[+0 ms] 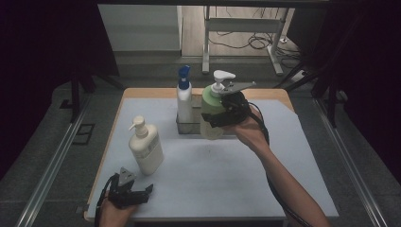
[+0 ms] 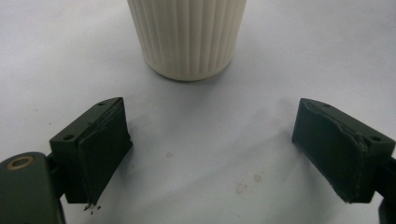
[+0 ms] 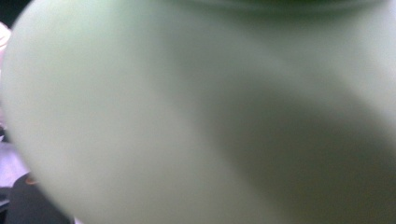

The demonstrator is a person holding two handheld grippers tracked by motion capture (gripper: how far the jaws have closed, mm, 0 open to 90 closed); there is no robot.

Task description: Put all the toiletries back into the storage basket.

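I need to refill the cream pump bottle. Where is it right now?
In the high view the cream pump bottle stands on the table's left side, just beyond the open left hand-held gripper and nearer the person than the tray holding the blue-capped bottle.

Pale green plastic pump bottle [image 1: 211, 113] with white pump head. Cream plastic pump bottle [image 1: 146, 147], vertically ribbed, faint greyish label. White spray bottle [image 1: 184, 97] with blue nozzle top. Clear grey-tinted rectangular holder [image 1: 188, 126]. Light grey-blue table mat [image 1: 213, 175], few small brownish spots. Tan wooden table edge [image 1: 151, 92]. Both grippers black.
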